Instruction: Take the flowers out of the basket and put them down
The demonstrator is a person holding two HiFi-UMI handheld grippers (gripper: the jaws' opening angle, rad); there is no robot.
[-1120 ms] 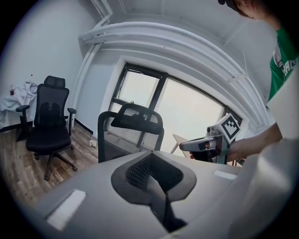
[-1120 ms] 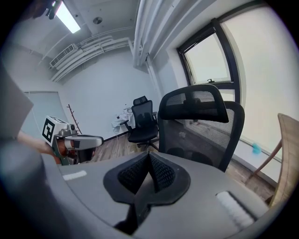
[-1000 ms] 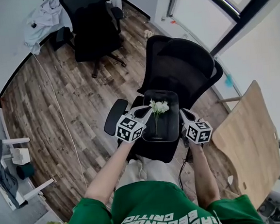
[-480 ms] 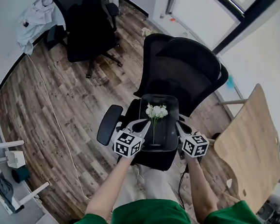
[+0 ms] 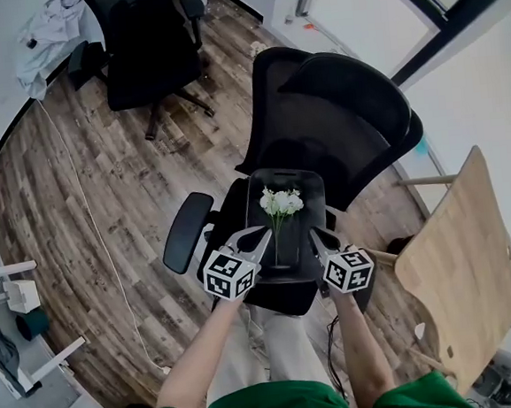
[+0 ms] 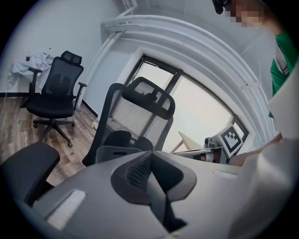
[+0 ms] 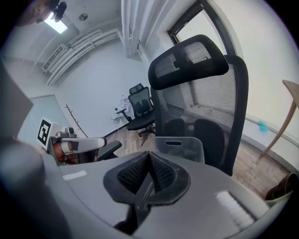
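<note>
Head view: dark rectangular plastic basket [image 5: 313,204] sits on seat of black mesh office chair [image 5: 336,103]. White flowers [image 5: 281,202] w/ green stems stand upright inside it, toward its far end. Left hand-held gripper [image 5: 256,236] is just beside basket's near left corner, right hand-held gripper [image 5: 319,237] just beside near right corner; can't tell if either touches the wall.

Room to move: open wood-plank floor [image 5: 85,187] lies to the left. Chair's black armrest [image 5: 180,234] sits close outside the left hand-held gripper. Backrest closes the far side. Light wooden panel [image 5: 451,253] stands to the right, apart from the right hand-held gripper. Second black office chair [image 5: 139,40] is well apart at top.

Left & right gripper views add the jaw state: both pairs are pressed together, nothing btwn them. Beyond the tips, basket wall reads grey and see-through w/ a slot handle. Flowers show in head view only.

Vs. a sec ago: both hand-held grippers have dropped from beside basket's mid-length to its near end. Basket & flowers sit as before.
</note>
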